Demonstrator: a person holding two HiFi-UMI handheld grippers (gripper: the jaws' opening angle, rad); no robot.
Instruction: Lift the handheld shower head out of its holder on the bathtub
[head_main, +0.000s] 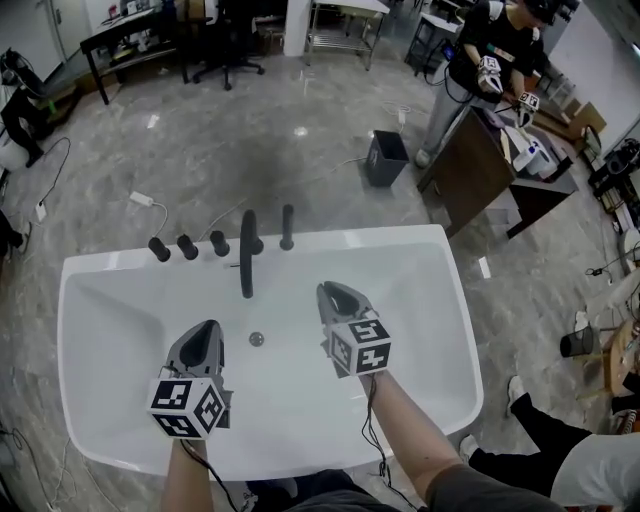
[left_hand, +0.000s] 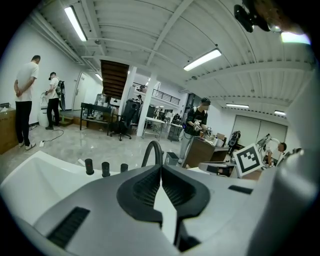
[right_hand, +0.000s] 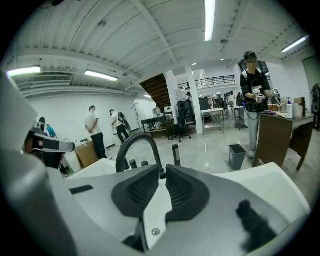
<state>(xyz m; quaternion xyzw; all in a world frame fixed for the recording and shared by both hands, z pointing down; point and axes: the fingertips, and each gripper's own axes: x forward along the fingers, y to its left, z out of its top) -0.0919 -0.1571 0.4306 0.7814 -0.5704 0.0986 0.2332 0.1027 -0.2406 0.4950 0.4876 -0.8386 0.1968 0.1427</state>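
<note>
White bathtub (head_main: 440, 250) has the black handheld shower head (head_main: 287, 222) standing upright in its holder (head_main: 287, 245) on the far rim. Left tongs (head_main: 209, 330) and right tongs (head_main: 336, 293) hover over the tub, both closed and empty.

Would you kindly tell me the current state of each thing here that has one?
handheld shower head, upright, docked, not yet lifted
faucet, no water running
bathtub, no water in it
left claw, shut, empty
right claw, shut, empty

White bathtub (head_main: 110, 300), black shower head (head_main: 287, 228), black spout (head_main: 247, 258); grey marbled floor (head_main: 200, 140)
</note>
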